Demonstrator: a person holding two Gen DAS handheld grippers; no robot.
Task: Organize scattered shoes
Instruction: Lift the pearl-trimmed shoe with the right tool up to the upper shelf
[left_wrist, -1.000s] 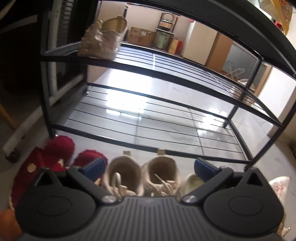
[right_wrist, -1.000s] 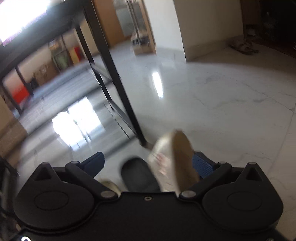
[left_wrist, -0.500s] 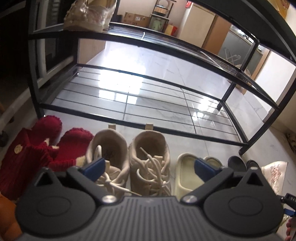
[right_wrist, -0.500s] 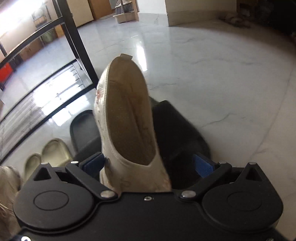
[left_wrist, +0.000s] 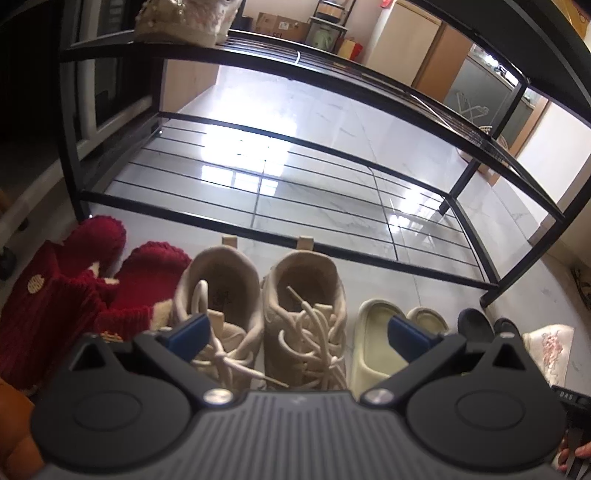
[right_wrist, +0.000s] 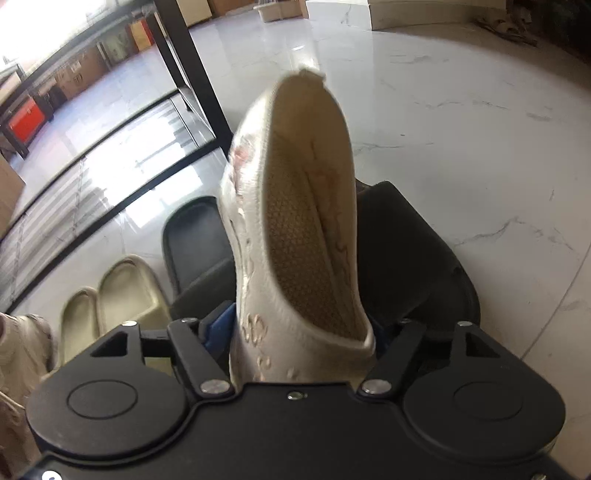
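Rack (left_wrist: 332, 206) bottom tier bare | top tier: beige shoe (left_wrist: 177, 18) | right claw (right_wrist: 299, 332) just clamped embroidered slipper (right_wrist: 295, 221) | left claw (left_wrist: 295, 332) released

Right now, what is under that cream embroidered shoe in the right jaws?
A pair of black slippers on the white floor lies under the cream shoe. The shoe covers their middle, so any gap between them is hidden.

We see a glossy marble floor (right_wrist: 461, 122), a black metal rack (left_wrist: 280, 229), red knitted slippers (left_wrist: 110, 273) and an embroidered cloth shoe (right_wrist: 295, 229) with a woven insole.
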